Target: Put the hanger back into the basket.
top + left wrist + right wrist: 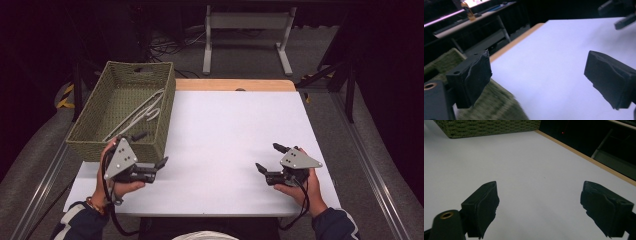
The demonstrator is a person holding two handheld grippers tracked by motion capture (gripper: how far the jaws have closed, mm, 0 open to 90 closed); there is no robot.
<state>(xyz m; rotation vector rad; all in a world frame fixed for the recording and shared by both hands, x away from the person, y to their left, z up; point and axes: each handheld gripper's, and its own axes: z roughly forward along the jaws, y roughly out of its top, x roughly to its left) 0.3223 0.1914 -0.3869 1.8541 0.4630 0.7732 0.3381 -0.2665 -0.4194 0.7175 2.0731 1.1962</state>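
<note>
High view
- Surface (220, 145): white sheet over a wooden top, wood edge showing at the far side.
- Basket (95, 107): green woven, far left corner, partly overhanging the left edge.
- Hanger (145, 111): pale, lying inside the basket.
- Left claw (149, 149): held in the left hand (117, 182) just beside the basket's near wall, jaws wide apart, gripping nothing.
- Right claw (270, 157): held in the right hand (302, 187) near the front right, jaws wide apart, empty, well apart from the basket.

Left gripper view
- Left claw (537, 82): spread wide over white sheet, nothing between the jaws.
- Basket (496, 105): green weave under and beside the left-side jaw; touching or not, cannot tell.

Right gripper view
- Right claw (539, 207): spread wide above bare white sheet.
- Basket (486, 127): far off at top left.
</note>
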